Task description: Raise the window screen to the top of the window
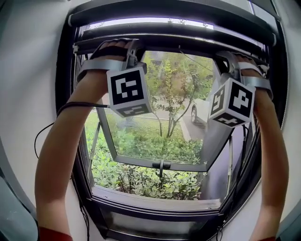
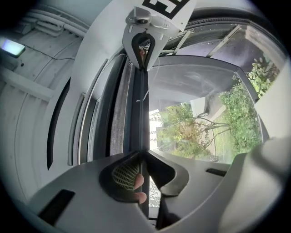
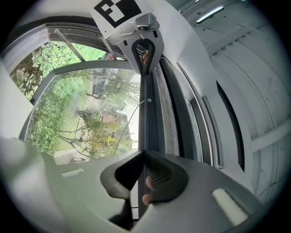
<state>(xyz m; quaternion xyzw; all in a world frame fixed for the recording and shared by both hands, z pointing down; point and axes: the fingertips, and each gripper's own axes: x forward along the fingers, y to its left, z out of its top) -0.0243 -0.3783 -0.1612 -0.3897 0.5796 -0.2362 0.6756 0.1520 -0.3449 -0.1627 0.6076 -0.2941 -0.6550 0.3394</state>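
The window screen's dark bottom bar (image 1: 178, 43) sits high in the frame, just under the roller housing (image 1: 164, 12). My left gripper (image 1: 128, 46) and right gripper (image 1: 231, 57) are both raised to it, a window's width apart. In the left gripper view the bar (image 2: 143, 109) runs straight between the jaws of my left gripper (image 2: 142, 155), which are shut on it, with grey mesh (image 2: 119, 113) beside it. In the right gripper view my right gripper (image 3: 144, 154) clamps the same bar (image 3: 148, 113) next to mesh (image 3: 169, 118). Each gripper view shows the other gripper at the bar's far end.
Below the bar the glass sash (image 1: 155, 162) is swung outward over bushes and a small tree. A parked car (image 1: 200, 110) stands outside. The sill (image 1: 155, 202) lies at the bottom. A black cable (image 1: 47, 129) hangs by the left arm. White wall flanks the frame.
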